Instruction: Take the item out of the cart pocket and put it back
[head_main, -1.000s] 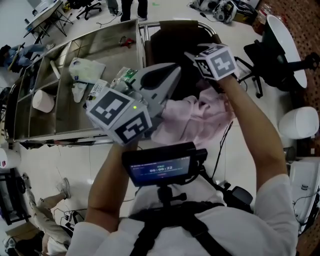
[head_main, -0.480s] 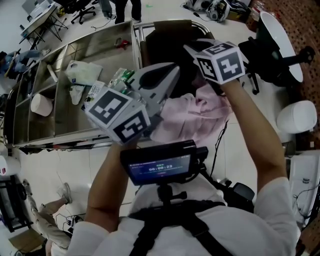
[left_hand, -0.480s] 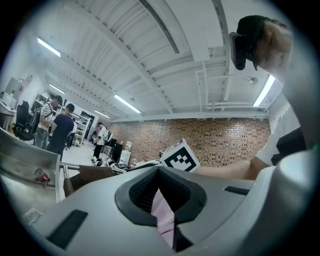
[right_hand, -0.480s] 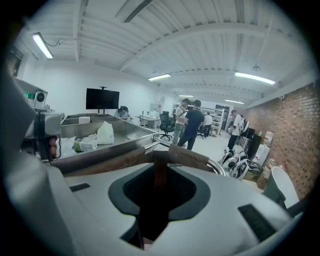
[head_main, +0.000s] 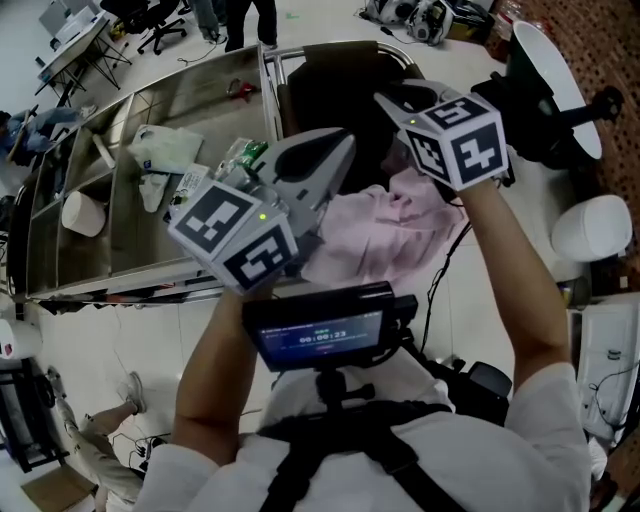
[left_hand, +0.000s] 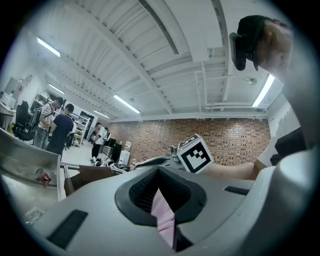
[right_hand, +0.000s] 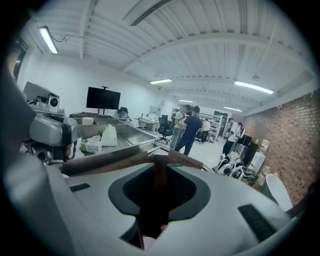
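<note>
Over the cart pocket (head_main: 330, 90), head view: pink cloth (head_main: 370, 235) is out, hanging between both tongs. Left gripper view: left tongs (left_hand: 162, 200) clamped on it. Right gripper view: right tongs (right_hand: 155, 200) have just been closing and pinch a pink sliver (barely showing). Next, I'd say: lower it back in.

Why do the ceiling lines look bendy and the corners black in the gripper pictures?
Left gripper view: the wide-angle lens bows the ceiling beams and blackens the corners; the pink cloth close to the lens looks soft. Right gripper view: same bending, the ceiling light glares, the jaw gap is dark. Head view: evenly lit, only slightly bent.
</note>
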